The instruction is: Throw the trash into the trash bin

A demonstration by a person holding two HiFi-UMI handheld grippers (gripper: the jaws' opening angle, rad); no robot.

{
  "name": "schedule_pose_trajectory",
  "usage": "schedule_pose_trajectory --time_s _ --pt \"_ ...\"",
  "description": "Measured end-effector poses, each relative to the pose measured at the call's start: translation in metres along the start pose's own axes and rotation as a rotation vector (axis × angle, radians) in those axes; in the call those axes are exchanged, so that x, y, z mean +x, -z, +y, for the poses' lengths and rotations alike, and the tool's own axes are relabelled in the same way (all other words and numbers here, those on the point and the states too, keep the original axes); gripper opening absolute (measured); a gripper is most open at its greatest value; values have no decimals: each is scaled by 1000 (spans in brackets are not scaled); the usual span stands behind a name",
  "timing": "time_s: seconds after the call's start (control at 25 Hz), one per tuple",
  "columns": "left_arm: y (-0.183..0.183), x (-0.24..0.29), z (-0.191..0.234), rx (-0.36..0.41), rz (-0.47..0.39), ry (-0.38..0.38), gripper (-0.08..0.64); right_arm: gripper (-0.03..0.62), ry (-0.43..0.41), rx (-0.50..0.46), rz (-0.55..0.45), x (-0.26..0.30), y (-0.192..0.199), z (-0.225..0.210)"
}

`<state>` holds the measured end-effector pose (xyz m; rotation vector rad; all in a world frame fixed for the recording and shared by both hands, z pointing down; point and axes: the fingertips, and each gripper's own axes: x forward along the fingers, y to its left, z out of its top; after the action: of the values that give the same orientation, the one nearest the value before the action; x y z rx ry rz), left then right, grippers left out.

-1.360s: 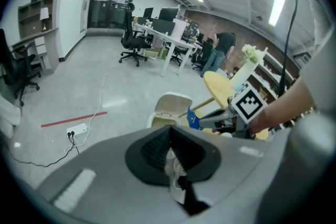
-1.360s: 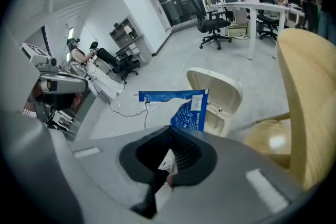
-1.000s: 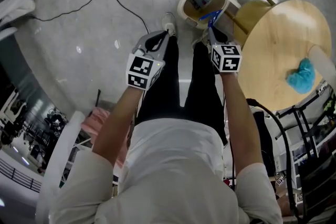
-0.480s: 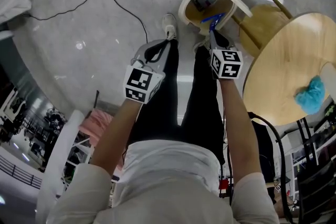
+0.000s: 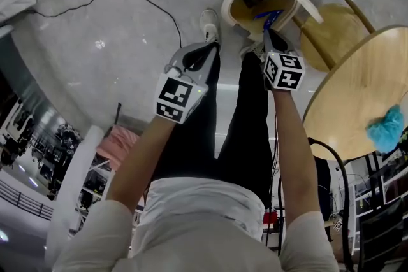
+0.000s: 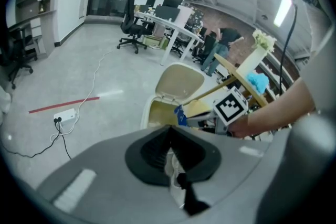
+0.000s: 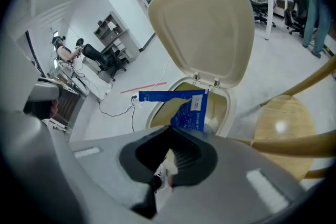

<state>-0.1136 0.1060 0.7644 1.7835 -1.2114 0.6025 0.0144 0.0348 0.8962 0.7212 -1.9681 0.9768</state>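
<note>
Handles as light, limp, crinkly stuff, thin blue printed plastic wrapper (image 7: 186, 107), best pinched by an edge as in the clamped right claw (image 7: 170, 130), over the open cream lidded trash bin (image 7: 230, 105); left claw (image 6: 169, 128) closed on nothing.

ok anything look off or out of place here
Nothing stands out. The trash bin stands upright with its lid up, the right gripper holds a blue wrapper over its mouth, and no spill shows on the floor.

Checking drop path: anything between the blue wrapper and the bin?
Nothing: the right gripper view shows the wrapper hanging directly over the open bin.
</note>
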Motion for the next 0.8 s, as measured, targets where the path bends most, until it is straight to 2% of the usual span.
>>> schedule_pose_trajectory --time_s 0.08,0.16,0.32,0.8 --pt "-3 3 0 -2 -5 2 5 21 1 -10 -1 3 -2 -1" --pt "-3 6 -1 0 -5 8 5 86 4 -18 5 6 -2 -2" --pt "-1 10 -6 2 2 19 5 114 6 -17 5 5 -1 -5" --pt "-11 -1 -16 20 -11 16 5 108 -25 -46 -12 -20 -5 17"
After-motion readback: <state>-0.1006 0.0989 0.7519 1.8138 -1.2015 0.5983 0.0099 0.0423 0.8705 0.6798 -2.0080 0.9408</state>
